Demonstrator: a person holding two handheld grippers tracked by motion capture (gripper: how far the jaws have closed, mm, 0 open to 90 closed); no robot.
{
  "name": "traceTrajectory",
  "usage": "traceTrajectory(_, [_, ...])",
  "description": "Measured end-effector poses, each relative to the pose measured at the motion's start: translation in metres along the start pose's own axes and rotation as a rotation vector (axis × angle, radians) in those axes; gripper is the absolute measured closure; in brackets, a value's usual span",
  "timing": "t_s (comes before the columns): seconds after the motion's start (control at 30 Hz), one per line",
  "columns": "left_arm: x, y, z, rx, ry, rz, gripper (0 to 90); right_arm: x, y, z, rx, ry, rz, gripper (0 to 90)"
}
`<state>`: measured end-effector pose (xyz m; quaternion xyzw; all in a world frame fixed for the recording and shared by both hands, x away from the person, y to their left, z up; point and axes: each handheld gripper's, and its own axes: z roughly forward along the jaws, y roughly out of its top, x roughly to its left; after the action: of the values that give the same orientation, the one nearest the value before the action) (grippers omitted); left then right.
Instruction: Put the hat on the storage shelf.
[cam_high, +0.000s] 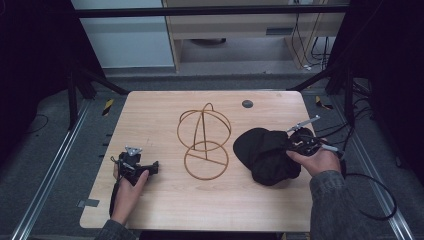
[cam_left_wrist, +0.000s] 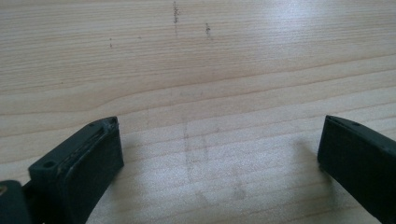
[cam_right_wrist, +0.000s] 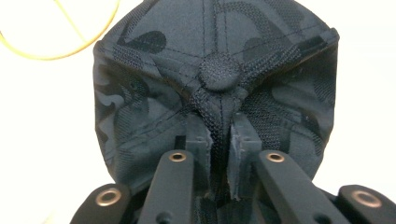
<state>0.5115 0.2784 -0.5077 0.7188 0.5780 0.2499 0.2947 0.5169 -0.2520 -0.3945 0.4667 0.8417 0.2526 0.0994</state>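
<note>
While the left claw gapes empty, the right claw pinches the cap's crown.

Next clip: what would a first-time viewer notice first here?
Probably the golden wire hat stand at the middle of the light wooden table. Next, the dark camouflage-patterned cap to its right, where the right gripper has pinched a fold of fabric just below the crown button. The left gripper hangs open over bare wood.

Light wooden table, wire hat stand at centre, black cap right of it
</note>
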Motion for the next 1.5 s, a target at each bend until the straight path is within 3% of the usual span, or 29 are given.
traceTrajectory(0.3, [0.0,0.0,0.0,0.0,-0.002,0.001,0.0,0.005,0.015,-0.008,0.013,0.011,-0.001,86.6])
traceTrajectory(0.77, [0.0,0.0,0.0,0.0,-0.004,0.002,0.0,0.007,0.034,-0.032,-0.024,0.027,0.038,87.0])
traceTrajectory(1.07, [-0.001,0.0,0.0,-0.001,-0.004,0.004,0.0,0.012,0.045,-0.065,-0.125,0.006,0.064,87.1])
traceTrajectory(1.5, [-0.001,0.0,0.0,-0.003,-0.006,0.001,0.0,0.019,0.06,-0.107,-0.247,-0.021,0.059,87.3])
